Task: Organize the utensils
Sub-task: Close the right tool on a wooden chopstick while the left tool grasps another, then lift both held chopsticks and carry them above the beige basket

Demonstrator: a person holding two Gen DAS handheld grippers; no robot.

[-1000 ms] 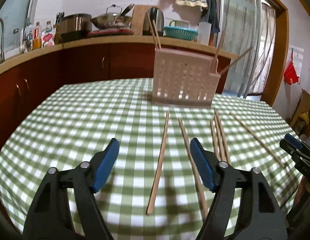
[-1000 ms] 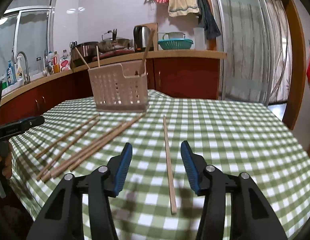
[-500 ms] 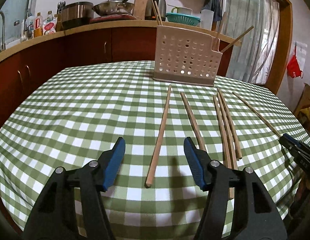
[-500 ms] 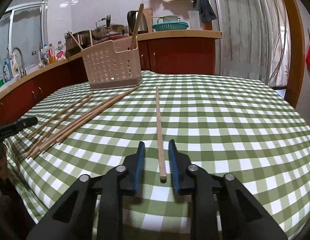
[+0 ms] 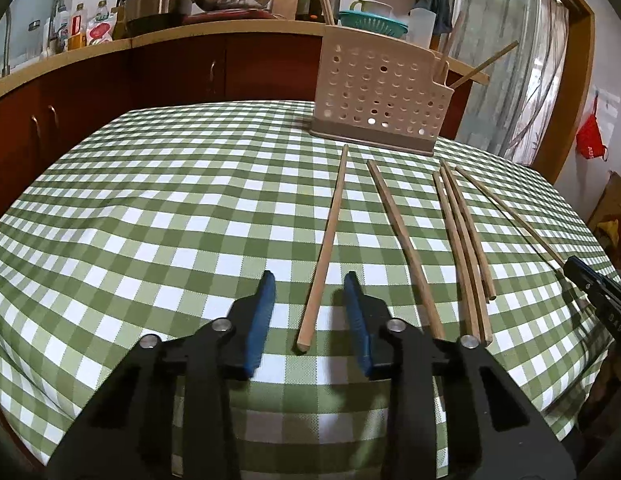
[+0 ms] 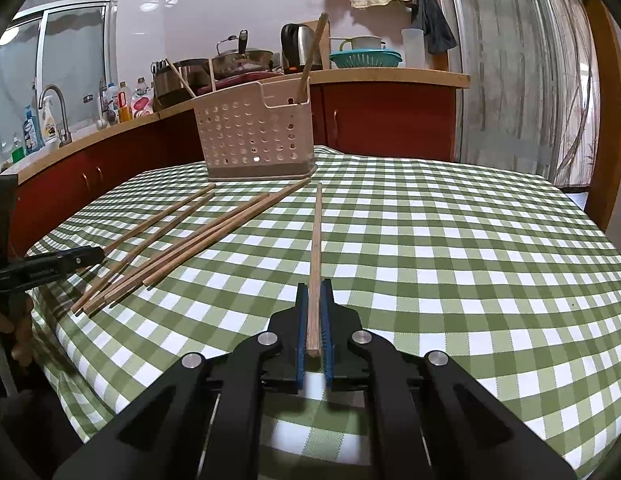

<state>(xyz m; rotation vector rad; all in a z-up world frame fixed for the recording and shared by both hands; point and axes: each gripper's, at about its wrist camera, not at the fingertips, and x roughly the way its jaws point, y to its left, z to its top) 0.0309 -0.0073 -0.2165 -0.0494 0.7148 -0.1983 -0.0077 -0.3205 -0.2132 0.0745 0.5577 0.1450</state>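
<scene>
Chopsticks on the green checked tablecloth (image 5: 150, 208), near the holey utensil basket (image 5: 380, 96).

The right gripper (image 6: 315, 292) squeezes one chopstick (image 6: 317, 240) by its near end. The left gripper (image 5: 309, 284) has been closing around another chopstick (image 5: 326, 248), pads (image 5: 262, 312) not touching it. Five more chopsticks (image 5: 462, 240) lie beside.

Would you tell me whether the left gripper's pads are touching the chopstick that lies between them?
Apart. In the left wrist view, checked cloth shows on both sides of the chopstick between it and the left gripper pads, whose jaws have just been closing.
</scene>
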